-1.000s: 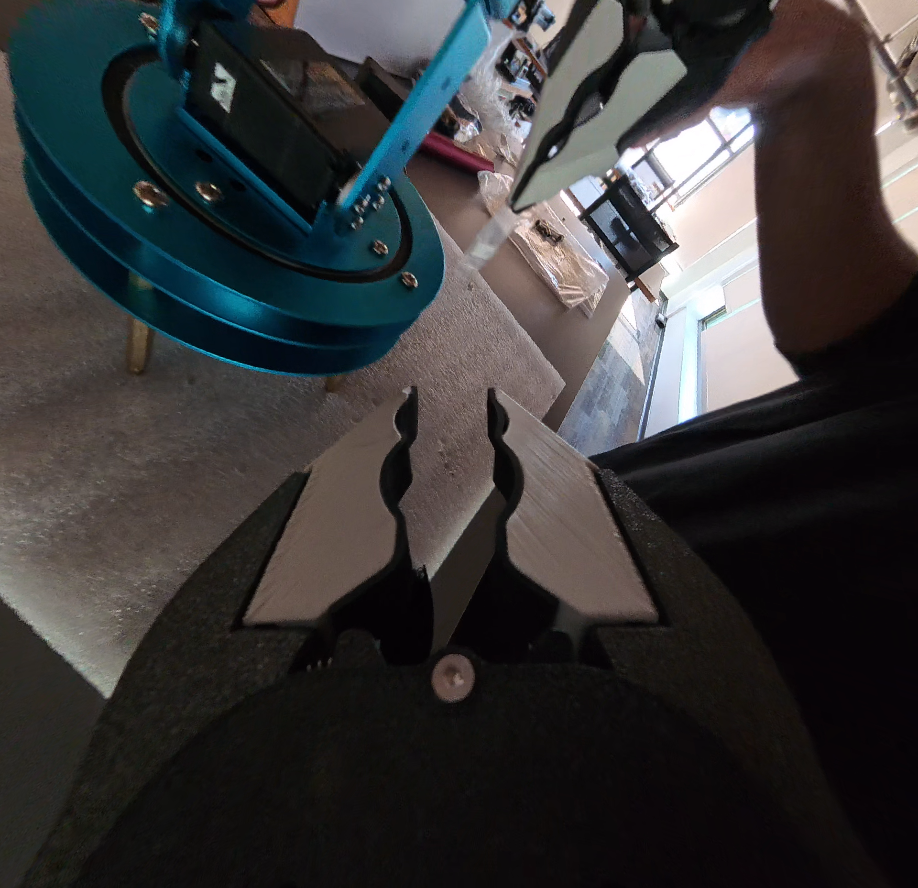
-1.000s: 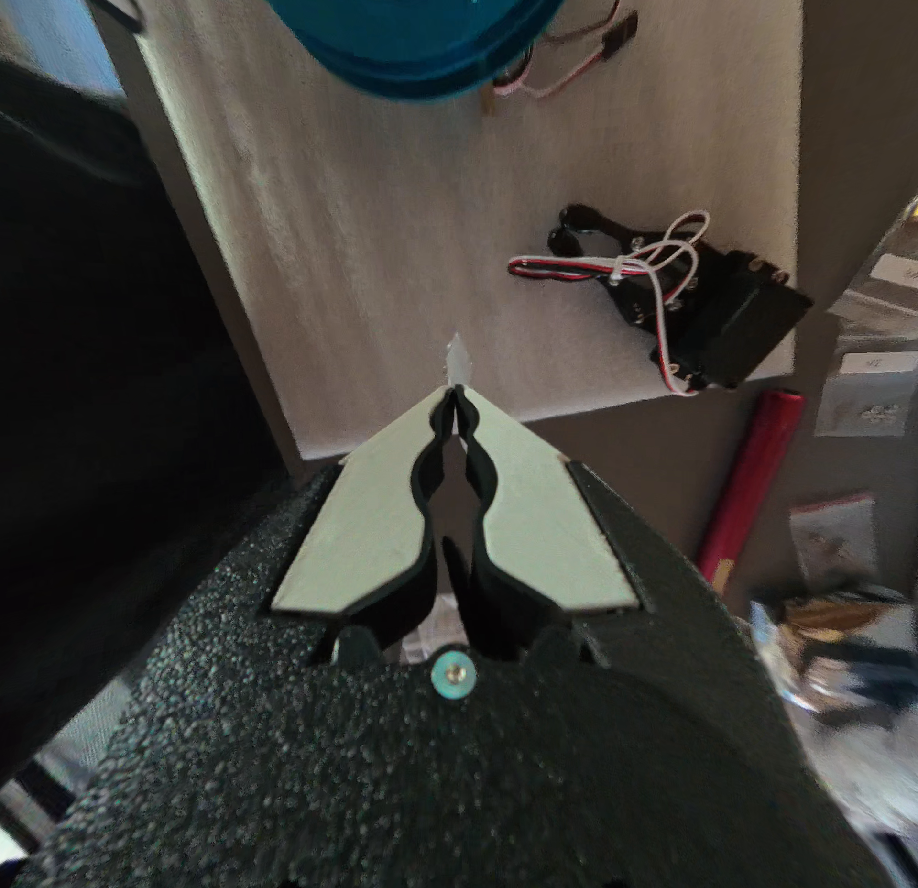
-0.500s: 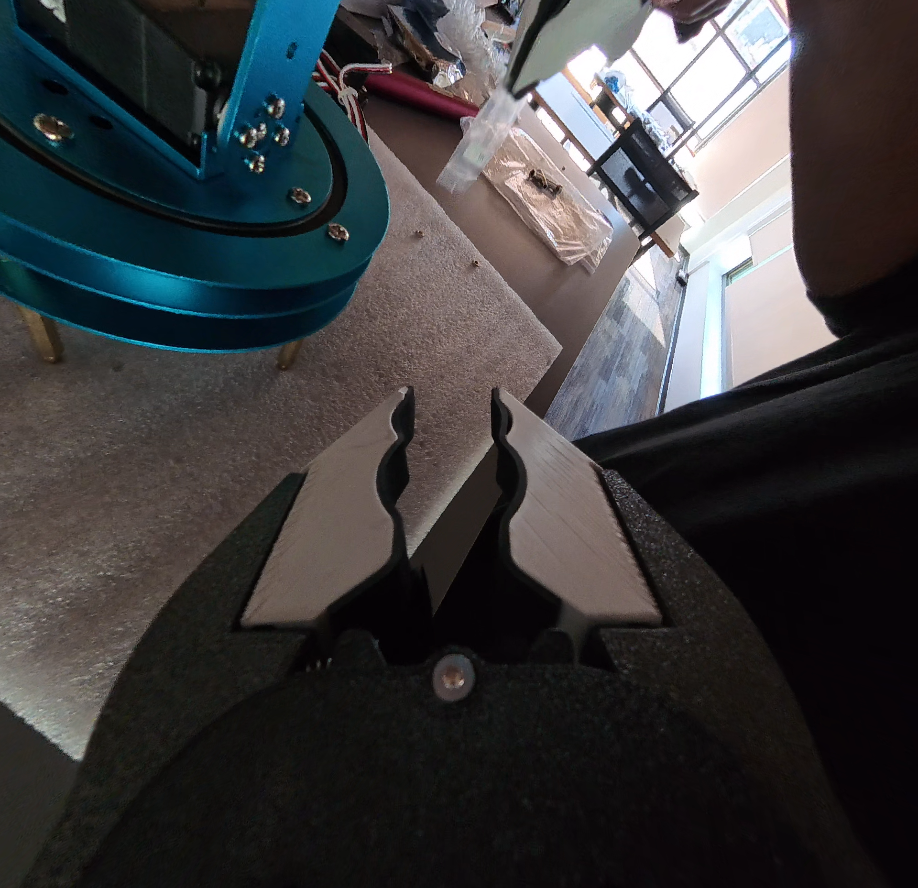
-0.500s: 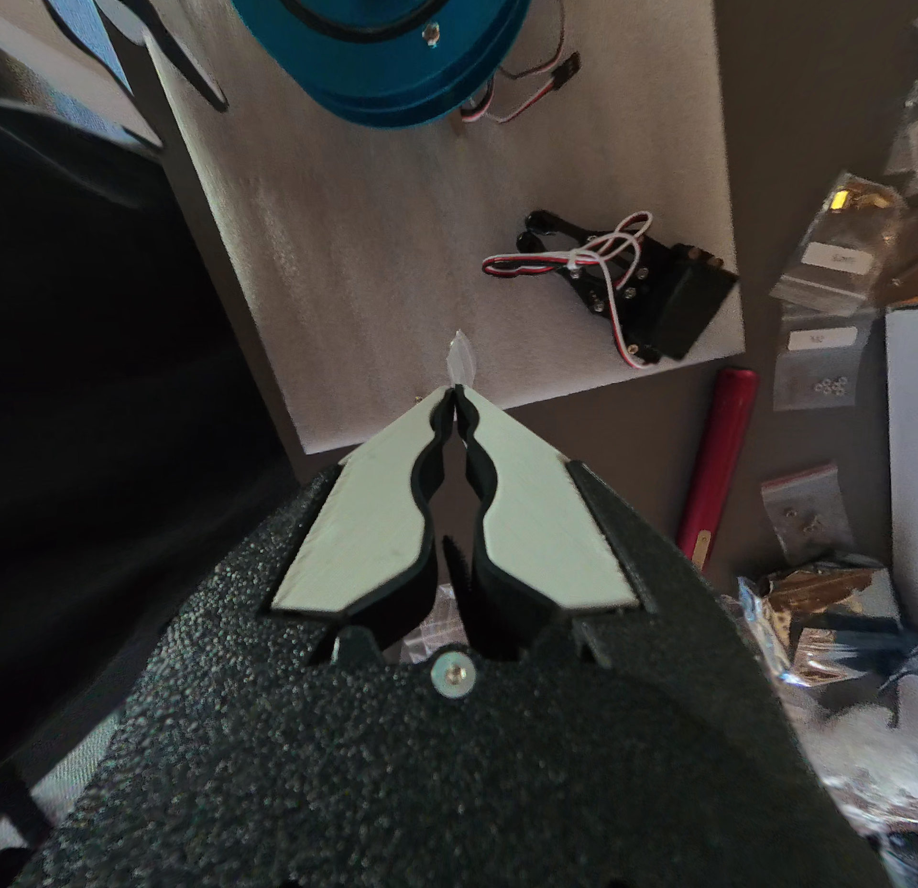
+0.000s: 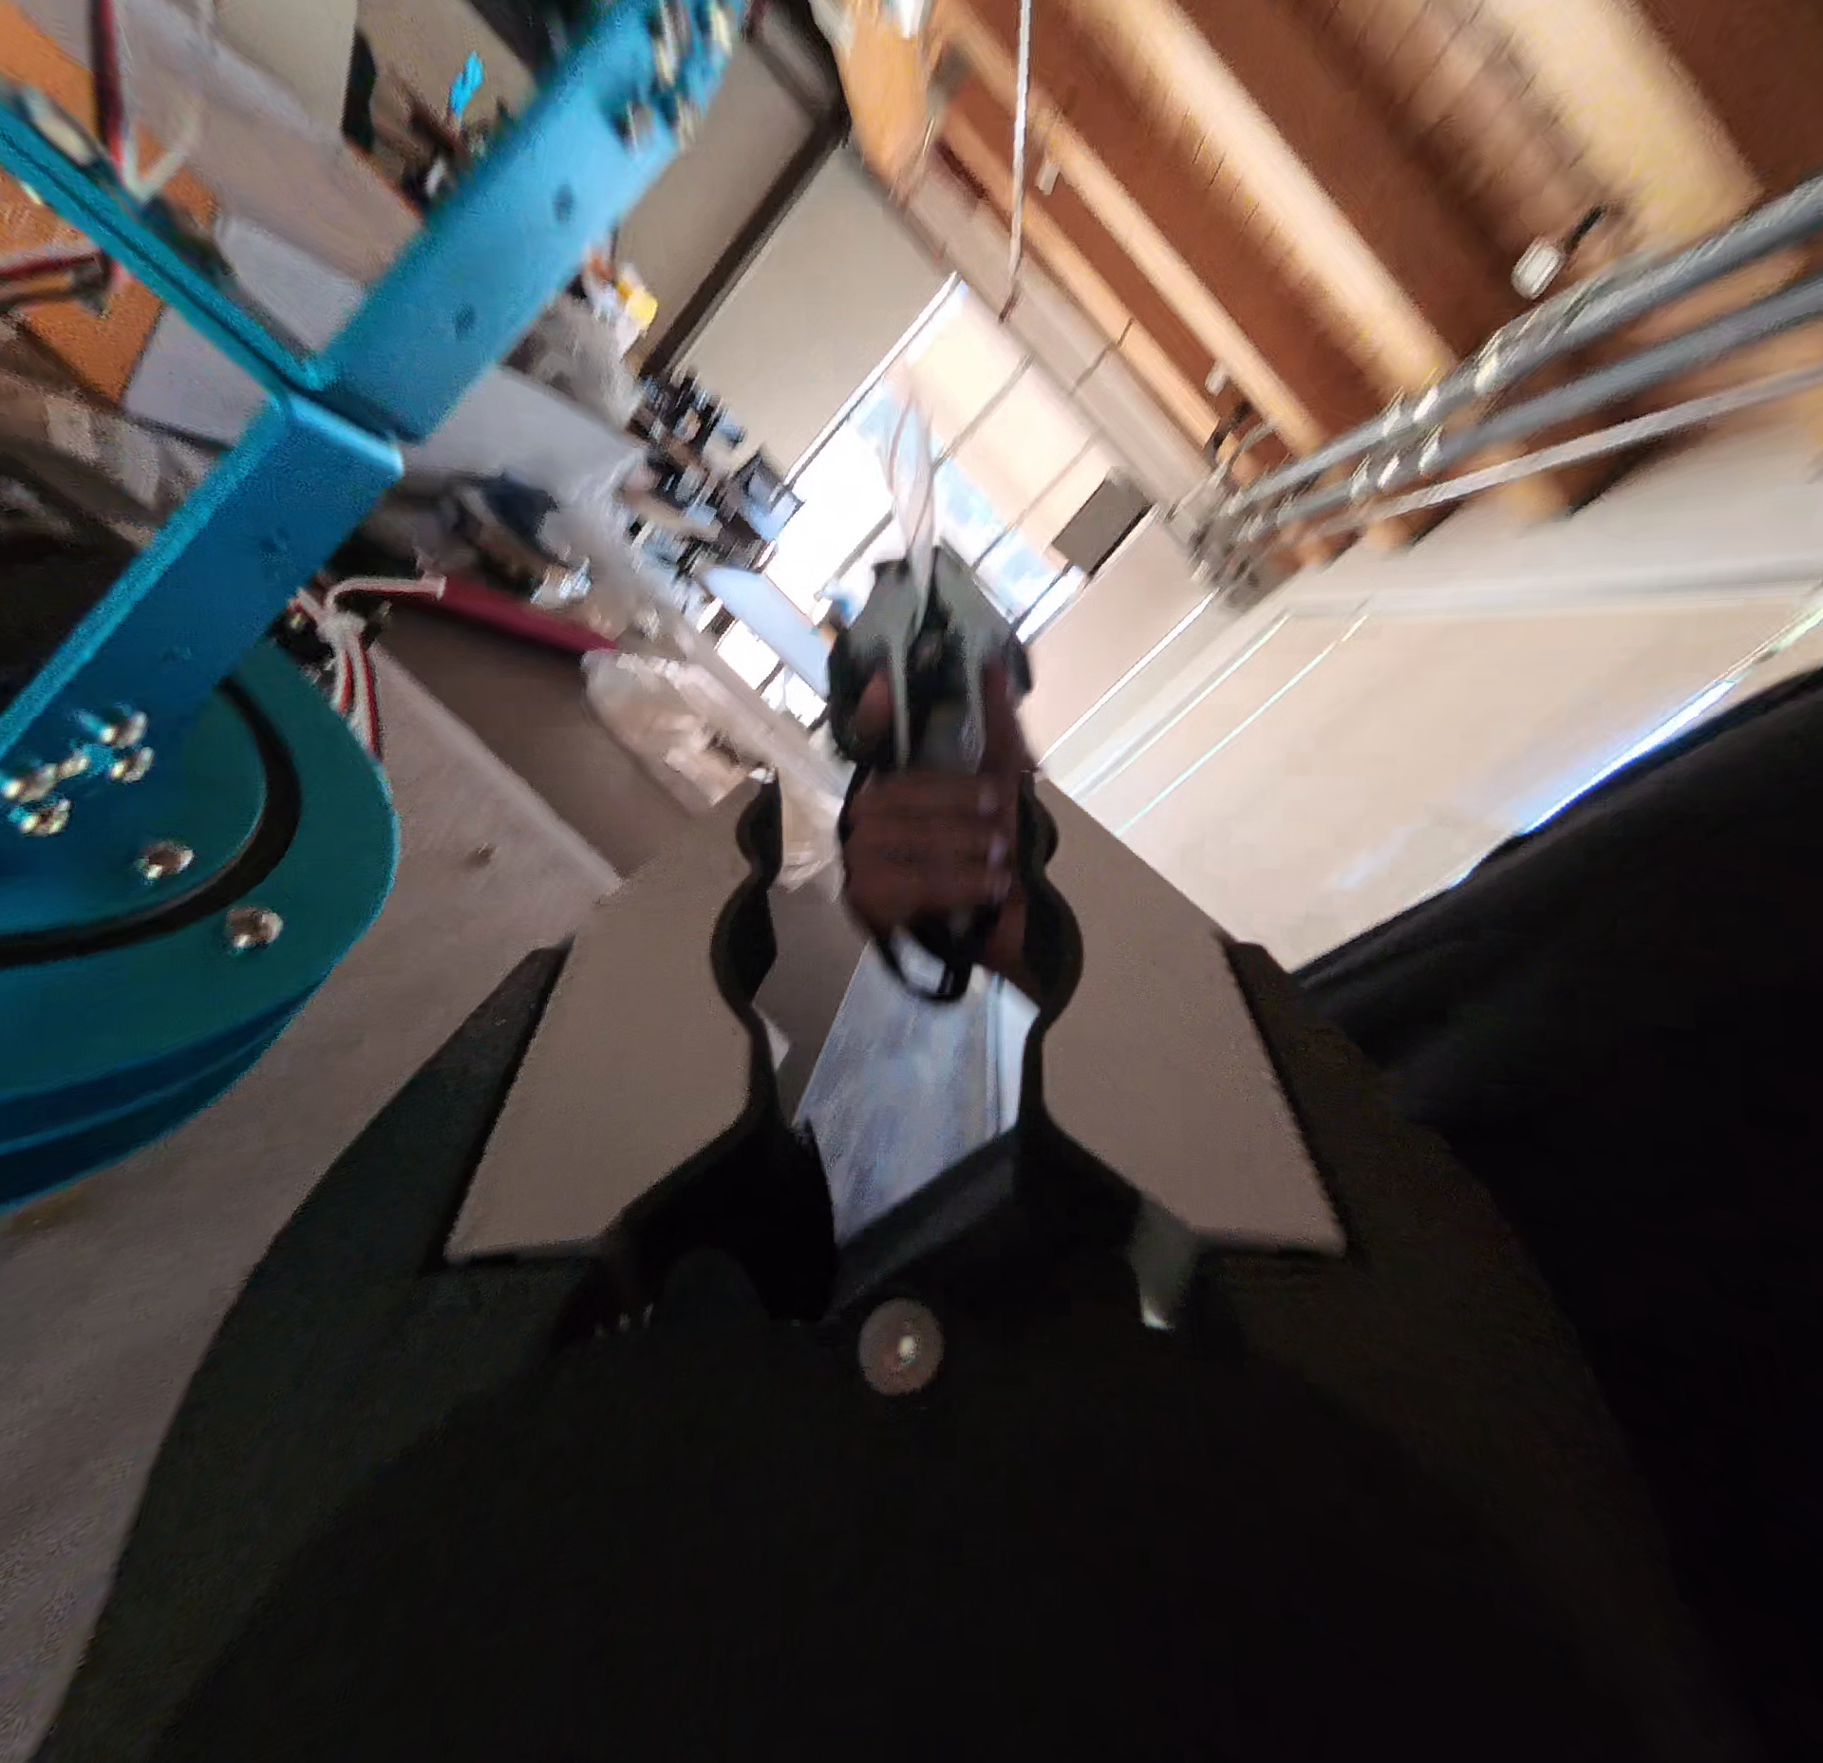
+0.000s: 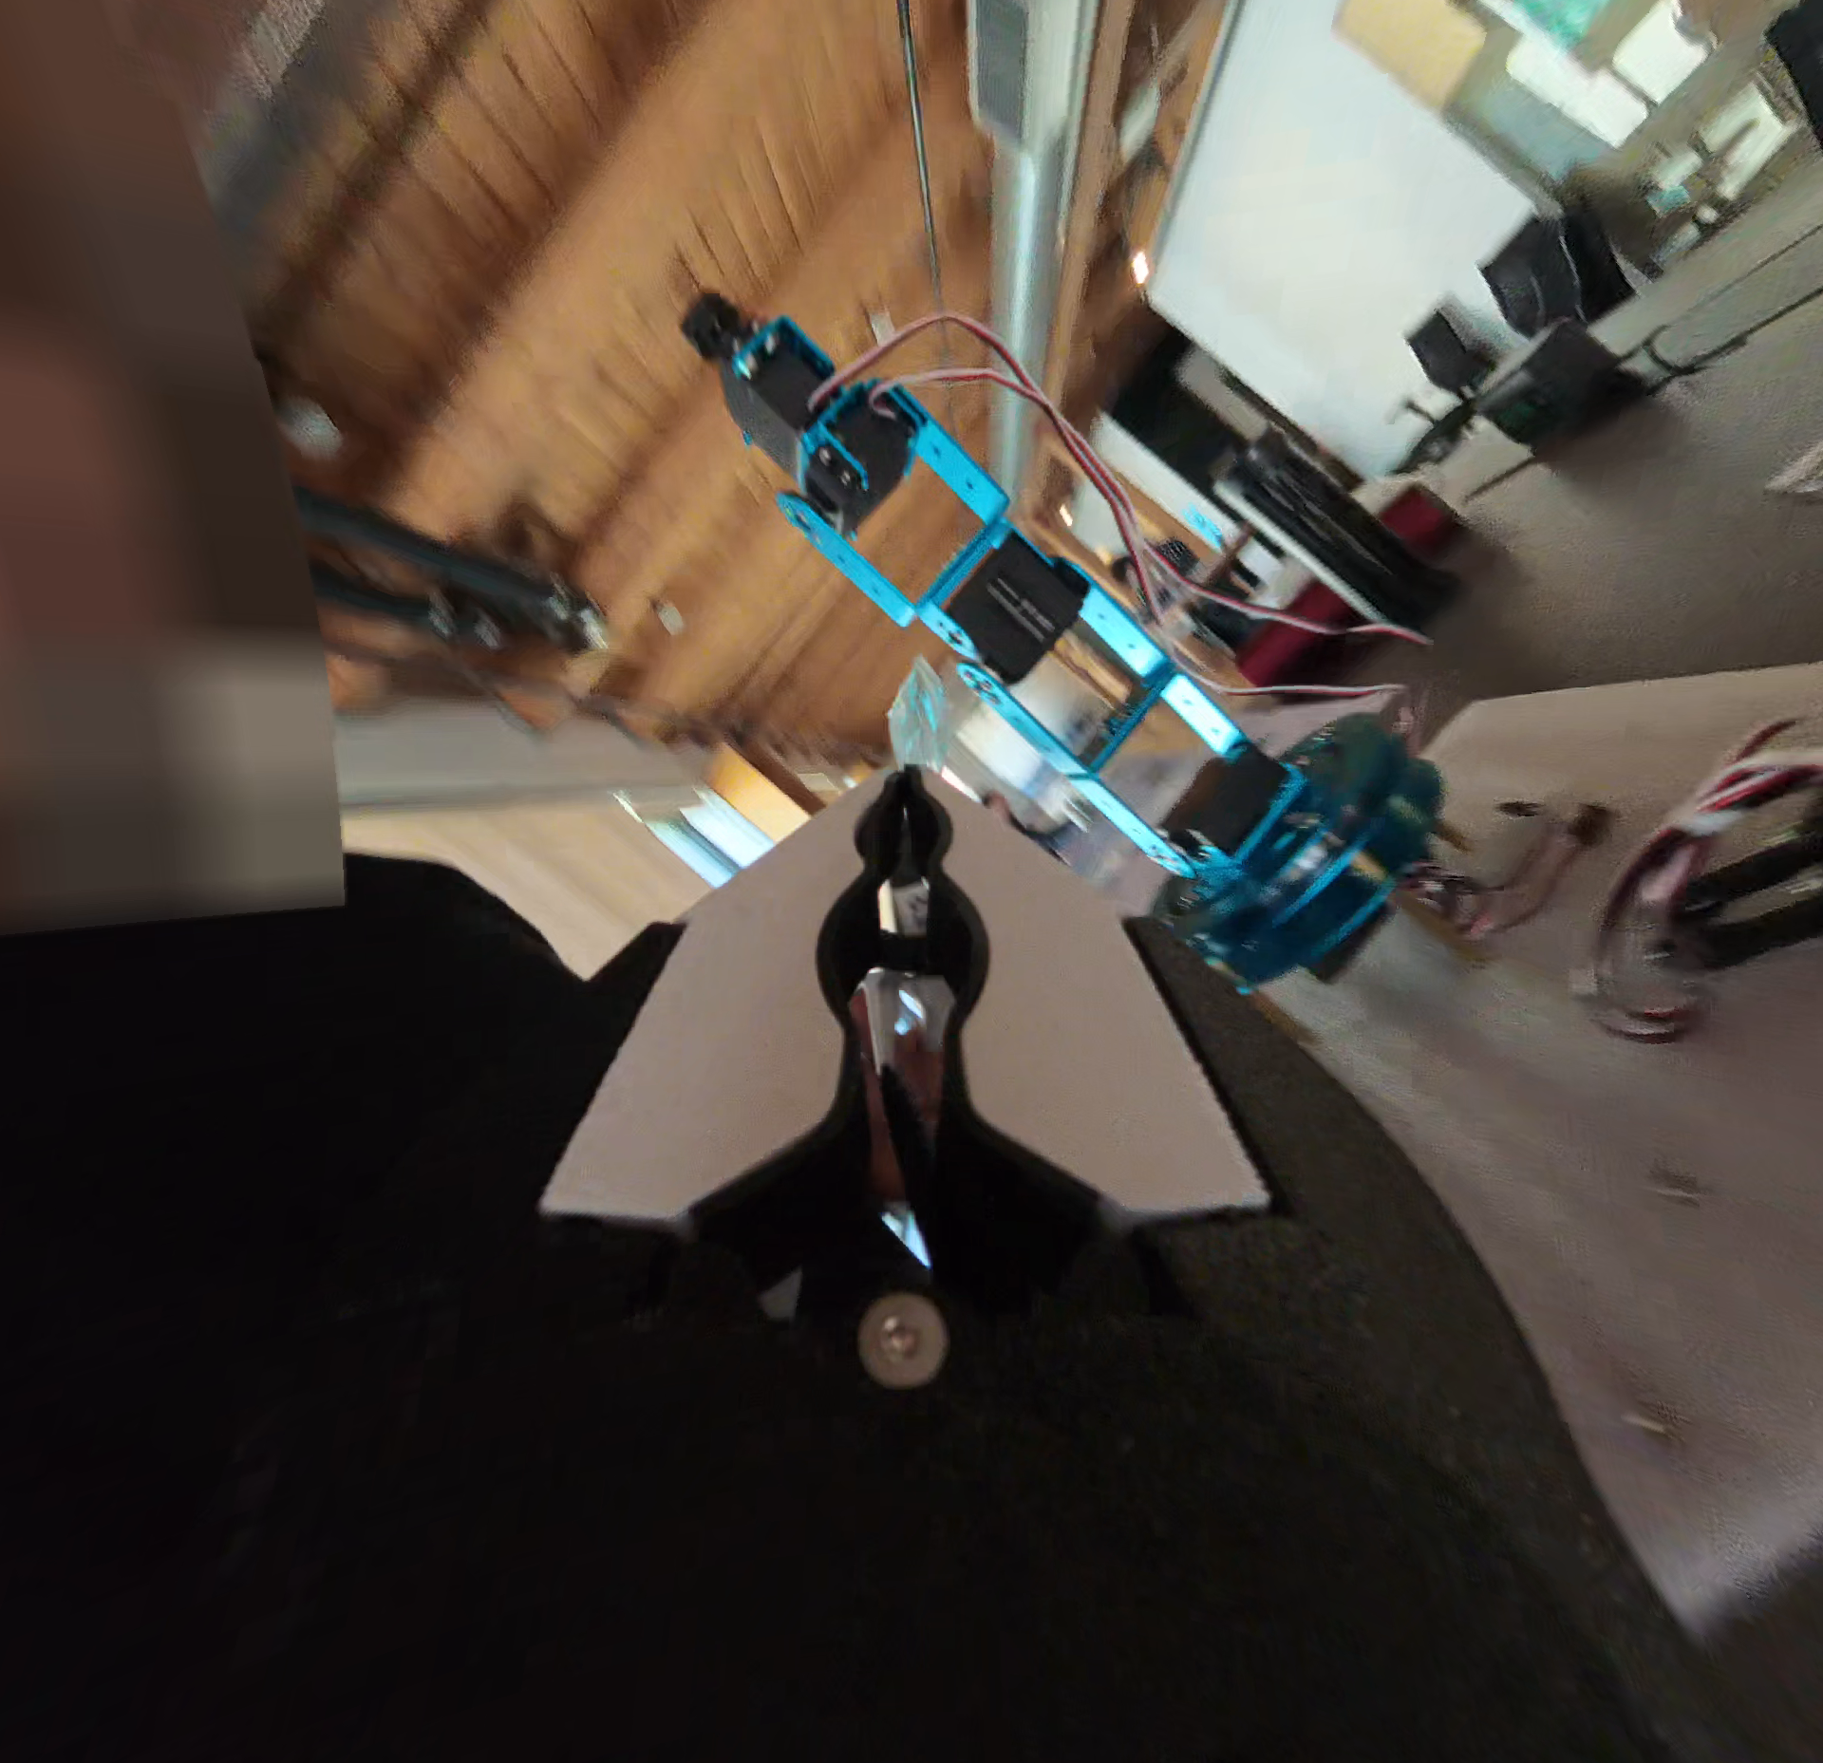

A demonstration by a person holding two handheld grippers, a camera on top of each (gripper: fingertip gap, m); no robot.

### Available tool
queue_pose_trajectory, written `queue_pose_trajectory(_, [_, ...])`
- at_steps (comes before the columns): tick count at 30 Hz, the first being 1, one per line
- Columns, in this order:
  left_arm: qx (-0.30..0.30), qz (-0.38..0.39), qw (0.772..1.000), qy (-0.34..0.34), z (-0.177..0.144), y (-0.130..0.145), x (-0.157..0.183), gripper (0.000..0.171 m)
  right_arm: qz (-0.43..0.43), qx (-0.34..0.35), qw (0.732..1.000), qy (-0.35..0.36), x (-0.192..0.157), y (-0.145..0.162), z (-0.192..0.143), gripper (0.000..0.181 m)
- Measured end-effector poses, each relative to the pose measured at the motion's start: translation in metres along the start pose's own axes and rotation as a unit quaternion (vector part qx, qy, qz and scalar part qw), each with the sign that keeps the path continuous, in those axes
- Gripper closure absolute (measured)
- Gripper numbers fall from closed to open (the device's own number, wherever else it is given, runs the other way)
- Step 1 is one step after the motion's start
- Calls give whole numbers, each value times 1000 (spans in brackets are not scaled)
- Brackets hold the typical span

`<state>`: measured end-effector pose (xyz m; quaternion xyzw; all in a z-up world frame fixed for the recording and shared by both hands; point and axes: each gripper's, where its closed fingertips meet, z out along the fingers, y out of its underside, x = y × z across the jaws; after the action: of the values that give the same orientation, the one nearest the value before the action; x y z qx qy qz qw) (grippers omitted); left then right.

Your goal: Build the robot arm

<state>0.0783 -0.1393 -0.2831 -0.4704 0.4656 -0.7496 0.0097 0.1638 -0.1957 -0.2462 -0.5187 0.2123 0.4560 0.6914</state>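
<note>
A small clear plastic bag (image 6: 922,724) is sticking out past the tips of the right gripper (image 6: 906,779), whose fingers are pressing together on it and pinching it in the air above the surface; more of the crinkled clear plastic is showing in the gap between the fingers farther back. Just beyond the bag, a blue robot arm kit (image 6: 996,571) is standing on a round blue base (image 6: 1292,887), with black servo blocks set in its brackets and red and white wires (image 6: 1075,453) looping off its side. The base is resting on a pale grey foam mat (image 6: 1480,1173) that is lying on the surface, and a black part with coiled wires (image 6: 1716,867) is lying on the mat to the right, blurred. In the left wrist view, the left gripper (image 5: 893,818) is holding nothing, its fingers standing apart with a clear gap between them. Through that gap the right gripper (image 5: 922,631) is showing farther off, held in a person's hand (image 5: 927,848), with the thin clear bag rising from its tips against a bright window. The round blue base (image 5: 197,927) and a blue bracket (image 5: 326,414) are filling the left side of that view, near the left gripper but not touching it. A red tube (image 5: 523,621) is lying on the surface beyond the mat. Both views are blurred.
</note>
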Motion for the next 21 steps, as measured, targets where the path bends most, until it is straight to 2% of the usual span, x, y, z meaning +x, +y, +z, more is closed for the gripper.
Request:
queue_pose_trajectory(3, [70, -28, 997, 29, 1, -24, 10, 125, 38, 71, 996, -32, -2, 17, 9, 181])
queue_pose_trajectory(8, [117, -13, 993, 21, 6, -38, 16, 133, 79, 141, 985, -66, -6, 31, 28, 181])
queue_pose_trajectory(12, [150, -23, 988, 16, 4, -46, 16, 145, 95, 115, 986, -79, -8, 49, 49, 181])
queue_pose_trajectory(17, [170, -10, 985, 7, -7, -51, 15, 171, 96, 91, 988, -84, -10, 58, 59, 181])
queue_pose_trajectory(21, [174, -1, 985, 0, -11, -50, 16, 171, 100, 83, 988, -78, -6, 65, 60, 181])
